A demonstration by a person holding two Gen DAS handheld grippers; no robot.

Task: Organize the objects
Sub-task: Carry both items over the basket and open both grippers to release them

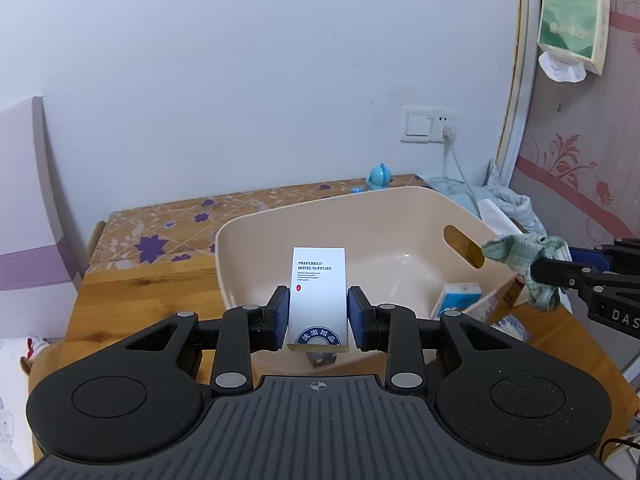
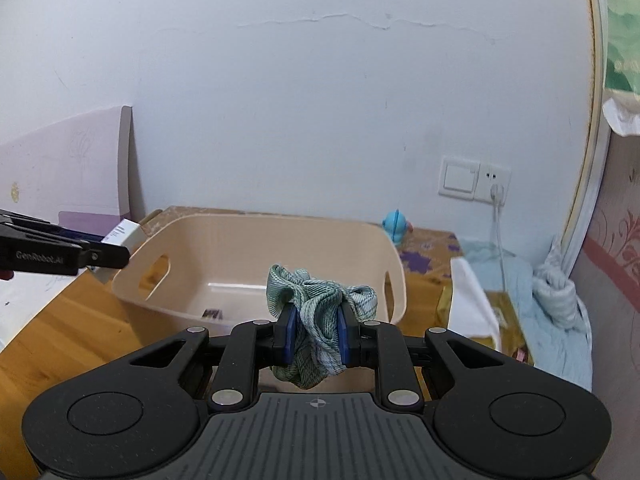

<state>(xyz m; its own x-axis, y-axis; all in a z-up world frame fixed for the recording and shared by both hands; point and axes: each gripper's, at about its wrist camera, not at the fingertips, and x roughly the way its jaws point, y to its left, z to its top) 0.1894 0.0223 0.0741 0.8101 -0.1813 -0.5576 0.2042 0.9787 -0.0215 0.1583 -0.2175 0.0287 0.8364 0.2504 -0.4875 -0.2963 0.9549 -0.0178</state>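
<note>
Beige bin (image 1: 360,216), green checked cloth (image 2: 320,308), white box (image 1: 318,292).

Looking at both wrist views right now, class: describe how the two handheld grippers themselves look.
Both the left gripper and right gripper are matte black, with blue ribbed pads, silver pivot pins and a ridged grey base bearing a crosshair mark. White lettering runs along their sides. No sleeves or cables show.

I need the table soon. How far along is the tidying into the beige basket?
Partly done. The beige basket already holds a blue-and-white pack and a small dark item. In hand: the left gripper grips a white box, and the right gripper grips a green cloth; neither is dropped in yet. The blue toy sits on the table behind the basket.
</note>
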